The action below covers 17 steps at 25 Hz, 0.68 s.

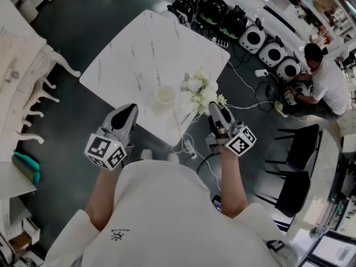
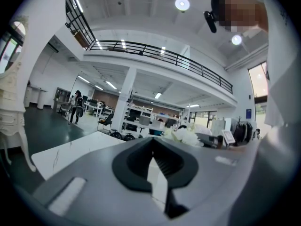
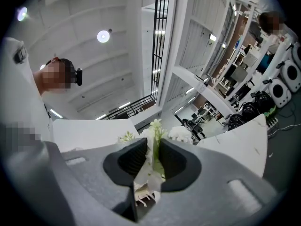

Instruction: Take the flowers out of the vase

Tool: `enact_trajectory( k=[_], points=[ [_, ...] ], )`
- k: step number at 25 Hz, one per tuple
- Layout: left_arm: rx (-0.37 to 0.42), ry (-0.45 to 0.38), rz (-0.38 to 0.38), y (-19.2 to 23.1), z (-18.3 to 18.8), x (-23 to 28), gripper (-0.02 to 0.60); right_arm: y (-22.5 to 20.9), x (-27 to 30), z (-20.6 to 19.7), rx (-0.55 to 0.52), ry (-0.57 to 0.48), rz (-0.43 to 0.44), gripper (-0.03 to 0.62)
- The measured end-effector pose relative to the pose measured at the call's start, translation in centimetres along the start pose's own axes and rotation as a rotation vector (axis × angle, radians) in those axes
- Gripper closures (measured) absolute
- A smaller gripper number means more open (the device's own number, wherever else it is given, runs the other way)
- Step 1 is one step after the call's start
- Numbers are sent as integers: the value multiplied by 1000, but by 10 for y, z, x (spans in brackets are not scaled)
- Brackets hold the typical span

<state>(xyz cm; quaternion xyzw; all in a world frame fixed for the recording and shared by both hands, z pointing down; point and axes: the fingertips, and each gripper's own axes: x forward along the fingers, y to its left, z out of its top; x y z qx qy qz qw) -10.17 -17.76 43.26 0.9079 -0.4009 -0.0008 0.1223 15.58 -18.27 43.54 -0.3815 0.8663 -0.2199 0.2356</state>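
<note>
Forearms [image 1: 103, 196] hold two hand-held grippers at the bench [image 1: 139, 54] edge. Left hand-held gripper [image 2: 153, 142]: jaws together, empty. Right hand-held gripper [image 3: 151, 149]: jaws clamped on the flowers [image 3: 155, 126], a grip only its own view shows. Only the head view shows the vase [image 1: 165, 95], upright on the bench just left of the flowers. Their stems run along the jaws, with the heads pointing away from the person.

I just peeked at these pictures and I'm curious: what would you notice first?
The bunch of white flowers pops out first, pinched by the stems in the right gripper at the near edge of the white marble table. Next comes the cream vase, standing alone on that table just left of the flowers, with the left gripper shut and empty nearby.
</note>
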Motion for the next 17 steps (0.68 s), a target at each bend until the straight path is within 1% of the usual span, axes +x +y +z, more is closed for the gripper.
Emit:
enact_trajectory(
  k=[9,17],
  points=[
    [-6,-4,-13,0,1,4,592,6,4,5,-10,-11,10,514],
    [-10,-1,-19,-1,-2,10,592,3,4,4,-10,-8,0,514]
  ],
)
